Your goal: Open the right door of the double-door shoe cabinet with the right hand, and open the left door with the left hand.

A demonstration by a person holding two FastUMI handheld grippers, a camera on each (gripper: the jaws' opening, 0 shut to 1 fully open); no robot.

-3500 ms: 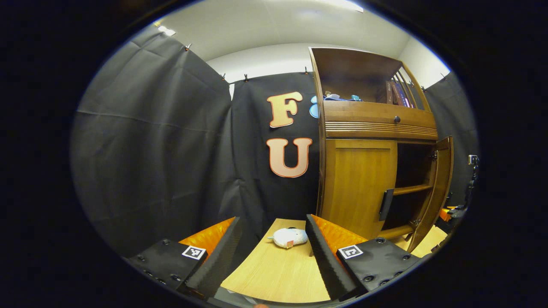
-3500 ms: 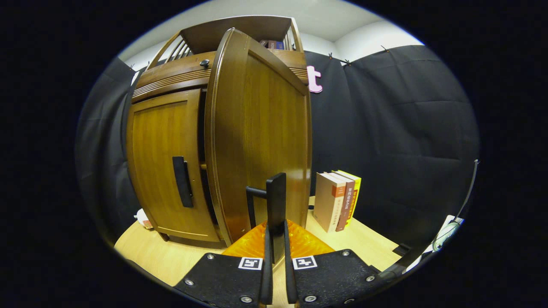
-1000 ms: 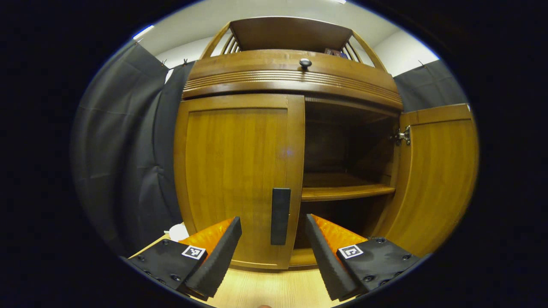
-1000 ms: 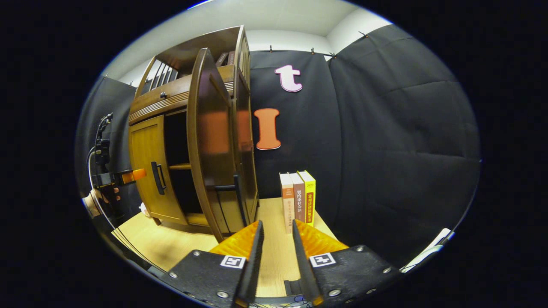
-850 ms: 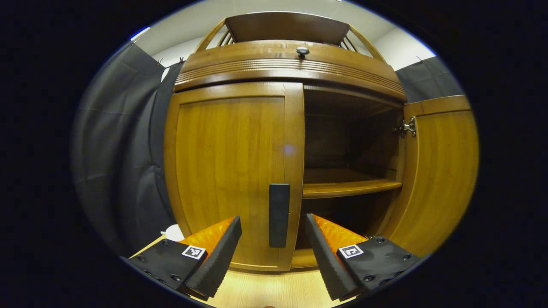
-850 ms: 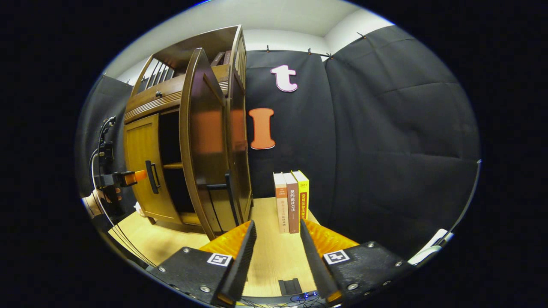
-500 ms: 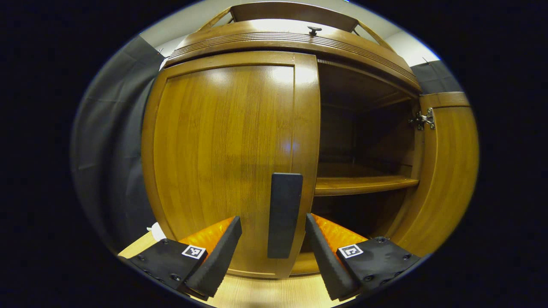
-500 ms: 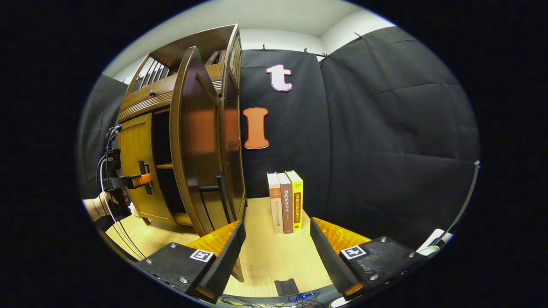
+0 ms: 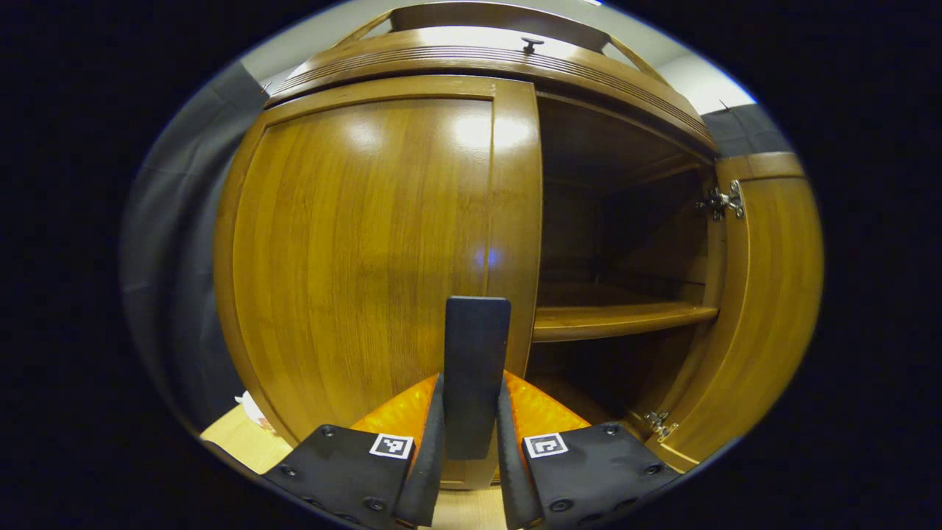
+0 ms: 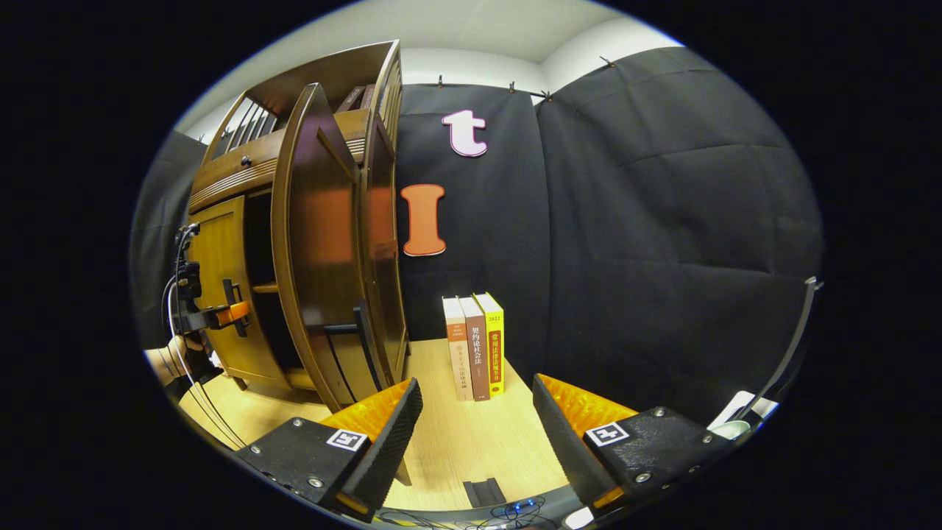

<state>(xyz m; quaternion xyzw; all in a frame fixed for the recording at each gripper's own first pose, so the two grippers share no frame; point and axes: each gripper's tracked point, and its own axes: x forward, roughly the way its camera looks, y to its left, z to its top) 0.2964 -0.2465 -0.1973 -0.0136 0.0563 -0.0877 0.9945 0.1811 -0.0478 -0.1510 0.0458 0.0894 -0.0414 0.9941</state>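
Left tongs (image 9: 467,449) clamped on the handle (image 9: 475,368) of the closed left door (image 9: 368,250), right tongs (image 10: 471,434) spread and empty beside the swung-open right door (image 10: 309,243); likely to slip off if pulled straight instead of along the hinge arc.

Left gripper (image 9: 469,442): black mounting plates with round screws; a square black-and-white marker on each plate.
Right gripper (image 10: 471,423): same black screwed plates and square markers.
Cables: thin dark leads were seen trailing beside the hand (image 10: 171,361).
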